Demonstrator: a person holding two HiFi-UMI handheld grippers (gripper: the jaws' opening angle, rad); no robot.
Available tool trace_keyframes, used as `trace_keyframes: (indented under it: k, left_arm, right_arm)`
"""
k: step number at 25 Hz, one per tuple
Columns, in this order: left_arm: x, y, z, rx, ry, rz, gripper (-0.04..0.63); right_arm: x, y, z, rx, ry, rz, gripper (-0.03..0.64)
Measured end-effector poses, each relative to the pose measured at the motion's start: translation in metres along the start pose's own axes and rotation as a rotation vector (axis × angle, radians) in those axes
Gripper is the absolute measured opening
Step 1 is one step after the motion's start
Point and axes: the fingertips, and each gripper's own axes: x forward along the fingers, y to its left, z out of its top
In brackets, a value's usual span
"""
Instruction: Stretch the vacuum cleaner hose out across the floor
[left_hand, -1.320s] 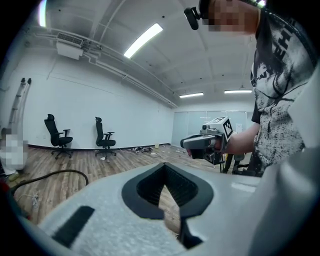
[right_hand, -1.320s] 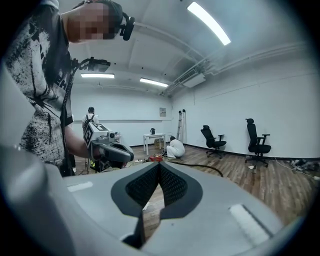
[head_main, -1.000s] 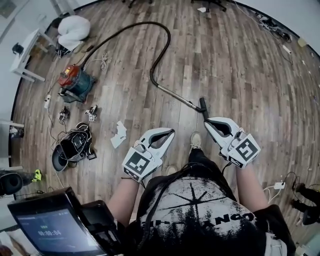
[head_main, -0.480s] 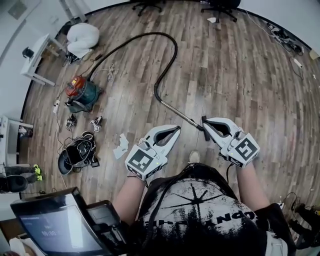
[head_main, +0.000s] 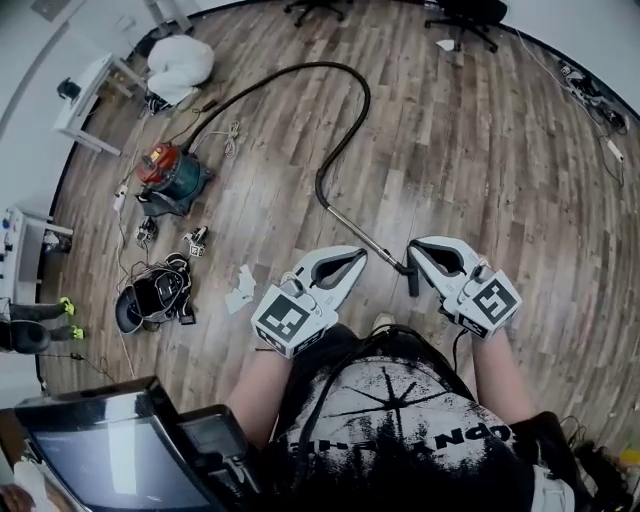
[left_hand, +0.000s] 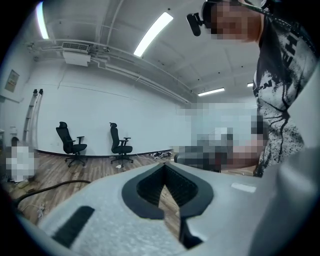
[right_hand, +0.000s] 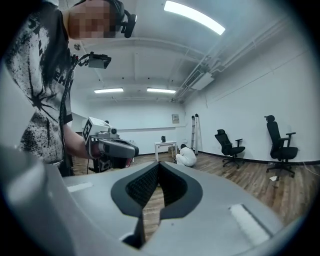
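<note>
The red and teal vacuum cleaner (head_main: 172, 172) stands on the wooden floor at the left. Its black hose (head_main: 345, 75) arcs away from it, bends back and joins a metal wand (head_main: 360, 228). The wand ends in a black nozzle (head_main: 412, 276) just below my right gripper's tip. Both grippers hover above the floor in front of the person. My left gripper (head_main: 358, 256) is shut and empty, just left of the wand. My right gripper (head_main: 414, 246) is shut and empty, beside the wand's end. A stretch of hose (left_hand: 47, 188) shows in the left gripper view.
A white bundle (head_main: 180, 60) and a white table (head_main: 95, 90) sit at the far left. Cables and black gear (head_main: 158, 292) lie left of me, with paper scraps (head_main: 240, 286) nearby. Office chairs (head_main: 470, 14) stand at the far wall. Power strips (head_main: 592, 88) lie at the right.
The person has stepped forward, so the vacuum, hose and wand sit nearer. The nozzle, earlier ahead of the right gripper, now lies beside its tip. Both grippers stay shut.
</note>
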Motion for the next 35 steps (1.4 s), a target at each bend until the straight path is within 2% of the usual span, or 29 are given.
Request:
trace_keyframes:
  k: [7, 11, 19, 27, 30, 35]
  left_arm:
    - [0.0, 0.044, -0.007, -0.027, 0.008, 0.045, 0.002]
    - [-0.002, 0.075, -0.013, -0.041, 0.001, 0.044, 0.002]
    - [-0.005, 0.167, -0.017, -0.045, 0.002, -0.045, 0.002]
    - [0.002, 0.239, -0.018, -0.001, 0.027, -0.165, 0.002]
    - [0.005, 0.246, -0.017, 0.011, 0.037, -0.19, 0.002]
    - [0.011, 0.231, -0.006, 0.016, 0.028, -0.156, 0.002]
  right_arm:
    - [0.046, -0.019, 0.001, -0.002, 0.024, 0.063, 0.006]
    - [0.076, -0.03, -0.002, -0.008, 0.041, 0.07, 0.006]
    - [0.144, -0.07, 0.004, -0.009, 0.067, -0.033, 0.006]
    - [0.192, -0.113, 0.016, -0.014, 0.05, -0.191, 0.006]
    - [0.196, -0.117, 0.013, -0.013, 0.056, -0.211, 0.006]
    - [0.176, -0.119, 0.011, -0.006, 0.052, -0.185, 0.006]
